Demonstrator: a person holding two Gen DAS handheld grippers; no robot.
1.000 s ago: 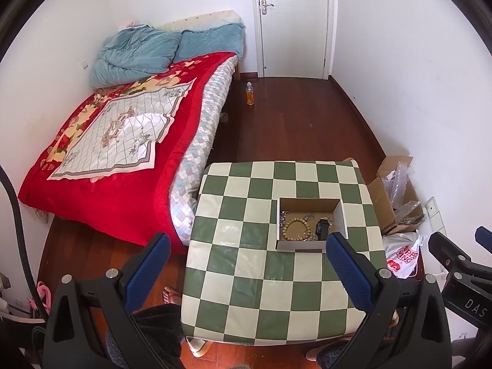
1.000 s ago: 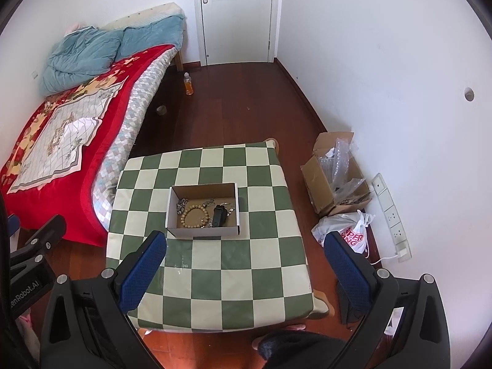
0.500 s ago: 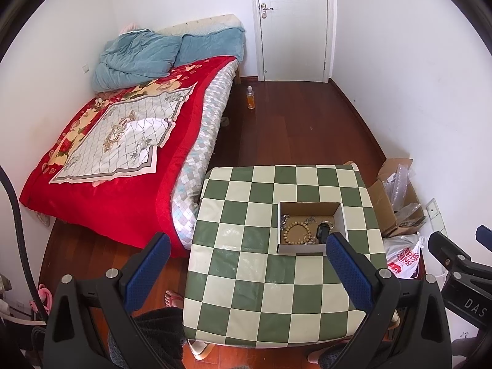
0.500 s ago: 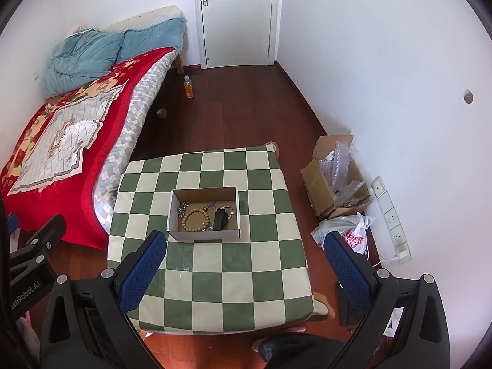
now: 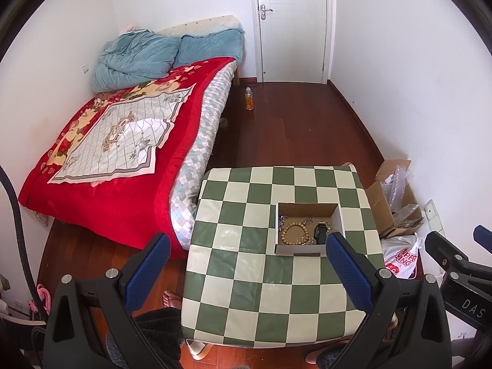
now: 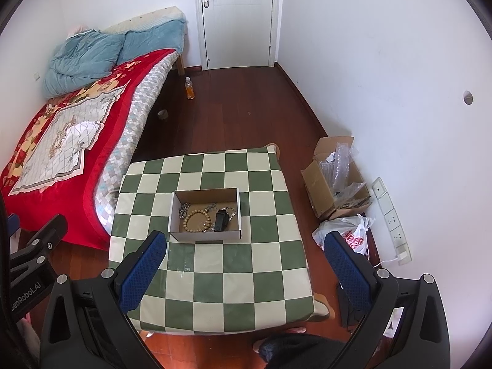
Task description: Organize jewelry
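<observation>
A small open cardboard box (image 5: 307,207) (image 6: 204,195) sits on a table with a green and cream checked cloth (image 5: 246,276) (image 6: 215,276). In the box lie a wooden bead bracelet (image 5: 294,233) (image 6: 197,220), a black watch (image 5: 320,233) (image 6: 221,220) and silver chains (image 5: 281,222) (image 6: 184,209). My left gripper (image 5: 247,264) is open and empty, held high above the table's near side. My right gripper (image 6: 246,263) is open and empty, also high above the table.
A bed with a red blanket (image 5: 117,153) stands left of the table. An orange bottle (image 5: 249,100) stands on the wooden floor. An open carton (image 6: 333,181) and a plastic bag (image 6: 350,236) lie right of the table by the wall. A white door (image 6: 236,15) is at the back.
Both grippers have risen and pulled back a little, so the table and box look smaller. Both stay open and empty.
</observation>
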